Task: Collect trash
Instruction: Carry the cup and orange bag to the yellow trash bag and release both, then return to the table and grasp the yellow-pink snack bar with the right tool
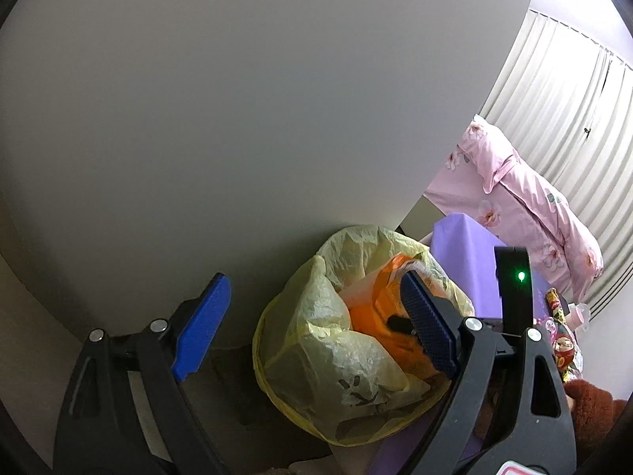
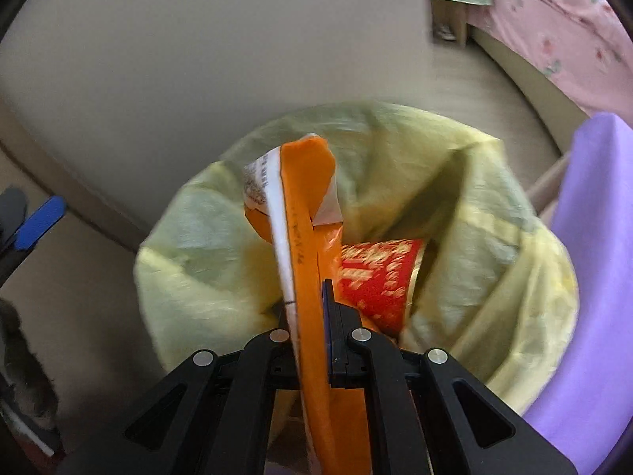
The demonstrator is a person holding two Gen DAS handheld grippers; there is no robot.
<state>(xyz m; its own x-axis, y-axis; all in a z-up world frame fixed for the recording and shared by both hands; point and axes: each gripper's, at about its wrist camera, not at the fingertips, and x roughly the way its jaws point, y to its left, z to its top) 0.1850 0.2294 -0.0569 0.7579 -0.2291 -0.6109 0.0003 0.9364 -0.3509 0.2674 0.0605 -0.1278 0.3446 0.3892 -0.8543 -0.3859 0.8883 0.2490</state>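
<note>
The trash bin (image 2: 526, 277), lined with a pale yellow bag (image 1: 316, 316), stands on the floor against a plain wall (image 1: 237, 118), in the corner where the wall ends. On its other side a surface draped in purple cloth (image 2: 593, 277) presses close to the rim, so the mouth is hemmed by wall behind and cloth beside; the open room lies above the mouth and on the floor (image 1: 35, 336) to the bin's other side. Beyond the cloth is a bed with pink flowered bedding (image 1: 534, 206) and pale curtains (image 1: 561, 99).

The right tool (image 2: 316, 308) is clamped tight on a flattened orange wrapper (image 2: 304, 206), which stands up between its pads and reaches out over the mouth of the bag. Below it, inside the bag, lies a red packet with gold lettering (image 2: 376, 277).

The left tool (image 1: 316, 320) hangs beside the bin with its blue pads spread wide and nothing between them; the bin's mouth shows through the gap, lying beyond the pads.

A rust-coloured sleeve (image 1: 593, 407) shows at the left view's lower edge, near some colourful packets (image 1: 561, 340) on the cloth; these are too blurred to name.
</note>
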